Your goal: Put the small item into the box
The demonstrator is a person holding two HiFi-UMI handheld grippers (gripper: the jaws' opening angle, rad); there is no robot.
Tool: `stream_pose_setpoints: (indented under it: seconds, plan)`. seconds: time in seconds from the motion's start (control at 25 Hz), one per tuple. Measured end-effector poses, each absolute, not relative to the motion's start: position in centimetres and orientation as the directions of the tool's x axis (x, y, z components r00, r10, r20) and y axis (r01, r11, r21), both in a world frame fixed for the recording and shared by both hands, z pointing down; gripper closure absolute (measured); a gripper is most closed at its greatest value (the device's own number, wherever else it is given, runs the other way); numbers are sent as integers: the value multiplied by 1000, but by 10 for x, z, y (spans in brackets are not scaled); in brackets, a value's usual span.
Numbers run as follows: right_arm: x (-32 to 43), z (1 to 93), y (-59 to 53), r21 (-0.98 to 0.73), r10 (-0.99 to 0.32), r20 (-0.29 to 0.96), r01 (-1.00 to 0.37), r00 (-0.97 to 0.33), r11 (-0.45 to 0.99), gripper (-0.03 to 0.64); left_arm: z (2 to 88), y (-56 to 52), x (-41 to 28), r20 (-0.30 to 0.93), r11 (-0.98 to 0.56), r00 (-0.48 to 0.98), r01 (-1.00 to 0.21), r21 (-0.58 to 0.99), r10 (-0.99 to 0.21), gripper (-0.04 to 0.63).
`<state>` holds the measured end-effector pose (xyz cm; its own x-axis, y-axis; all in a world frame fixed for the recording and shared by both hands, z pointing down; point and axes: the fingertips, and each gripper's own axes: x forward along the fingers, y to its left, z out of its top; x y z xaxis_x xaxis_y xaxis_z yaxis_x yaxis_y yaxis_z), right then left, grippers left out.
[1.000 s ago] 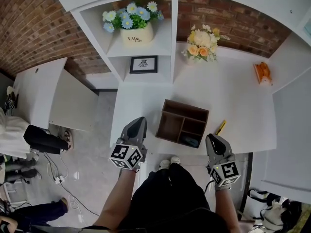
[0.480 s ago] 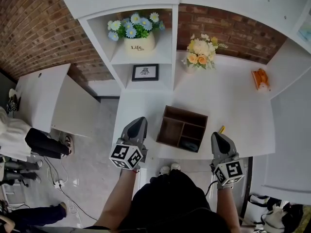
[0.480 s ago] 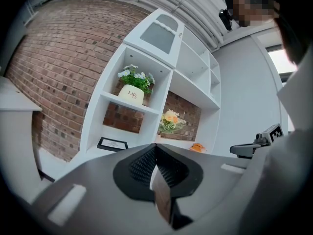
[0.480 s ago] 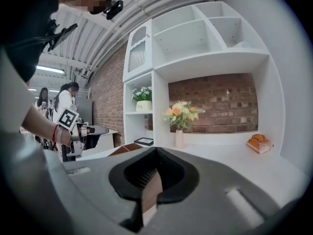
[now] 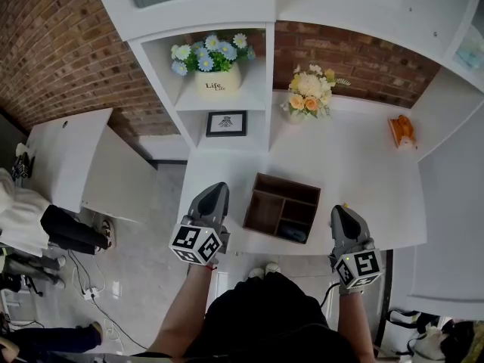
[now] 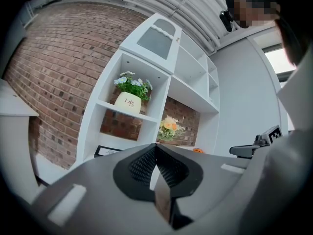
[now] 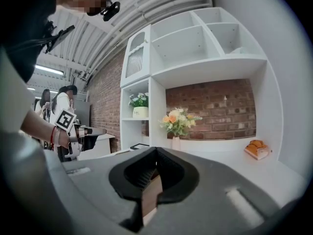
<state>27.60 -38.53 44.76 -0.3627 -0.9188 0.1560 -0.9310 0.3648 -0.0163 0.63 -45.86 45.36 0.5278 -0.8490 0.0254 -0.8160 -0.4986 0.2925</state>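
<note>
**Both tongs shut and empty, small thing sits in the box**

Looking down from the head view, I've got the brown wooden box (image 5: 266,209) on the white tabletop (image 5: 363,172), close to the near edge and roughly between my two grippers. A small dark item (image 5: 293,233) lies inside it, in the nearest right-hand compartment. The other compartments look bare as far as I can see.

The left tongs (image 5: 216,190) hang off the tabletop's near-left corner, just beside the box's left side but not touching it. In the left gripper view the jaws are pressed together at the tips with nothing pinched between them.

The right tongs (image 5: 339,211) sit at the near edge to the right of the box, a bit apart from it. Same deal in the right gripper view: jaws pressed together, holding nothing. There's a yellow sliver (image 5: 344,204) poking out just past their tip, and I can't tell what it is.

Further back there's a flowerpot (image 5: 212,79) with blue and white flowers up in the shelf (image 5: 257,100) cubby, and a picture frame (image 5: 226,122) in the cubby below it. A vase of flowers (image 5: 306,93) stands by the brick wall, and an orange thing (image 5: 401,131) sits far right on the tabletop, well apart from the box.
</note>
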Motion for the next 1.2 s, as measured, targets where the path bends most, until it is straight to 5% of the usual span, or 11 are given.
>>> stream_pose_setpoints:
  seconds: [1.2]
  plan:
    - [275, 434, -400, -7, -920, 118, -927, -374, 376, 614, 430, -471, 5, -26, -509, 523, -815, 277, -852, 598]
